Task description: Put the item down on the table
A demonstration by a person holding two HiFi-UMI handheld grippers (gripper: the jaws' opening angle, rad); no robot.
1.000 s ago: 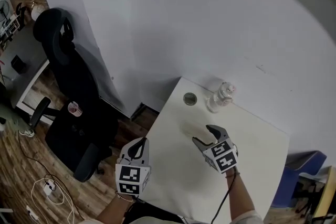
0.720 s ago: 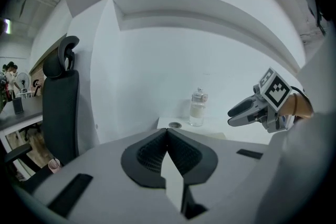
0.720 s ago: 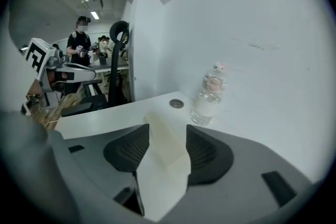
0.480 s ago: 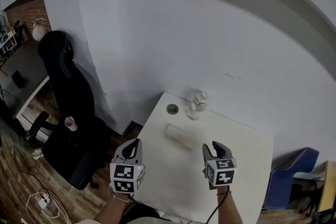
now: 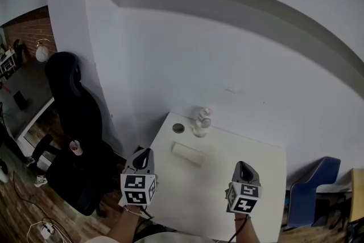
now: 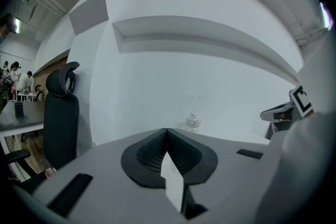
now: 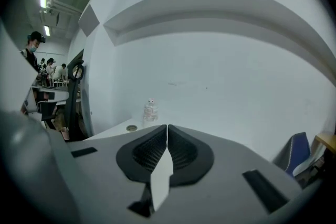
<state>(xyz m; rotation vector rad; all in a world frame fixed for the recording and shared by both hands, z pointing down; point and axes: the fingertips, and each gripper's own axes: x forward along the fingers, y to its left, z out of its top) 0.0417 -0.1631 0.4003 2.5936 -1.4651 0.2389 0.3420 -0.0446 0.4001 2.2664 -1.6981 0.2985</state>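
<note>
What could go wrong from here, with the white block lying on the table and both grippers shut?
1. The bottle stands just behind the white block, so a reach for the block could tip it.
2. The left gripper, shut and empty, appears to sit at the left edge of the table, near the office chair, and might clip either.
The right gripper is shut and empty too.

Head view: set high, facing steeply down on the white table [image 5: 259, 156] from well above, wall [image 5: 227, 54] behind, office chair [image 5: 71, 94] at left. Left gripper view: rode the left gripper [image 5: 143, 152] low by the table's edge, looking along its joined jaws toward the wall. Right gripper view: likewise on the right gripper [image 5: 244, 165], jaws together. All three shared the wall and the water bottle [image 5: 203, 120], small and far in both gripper views.
</note>
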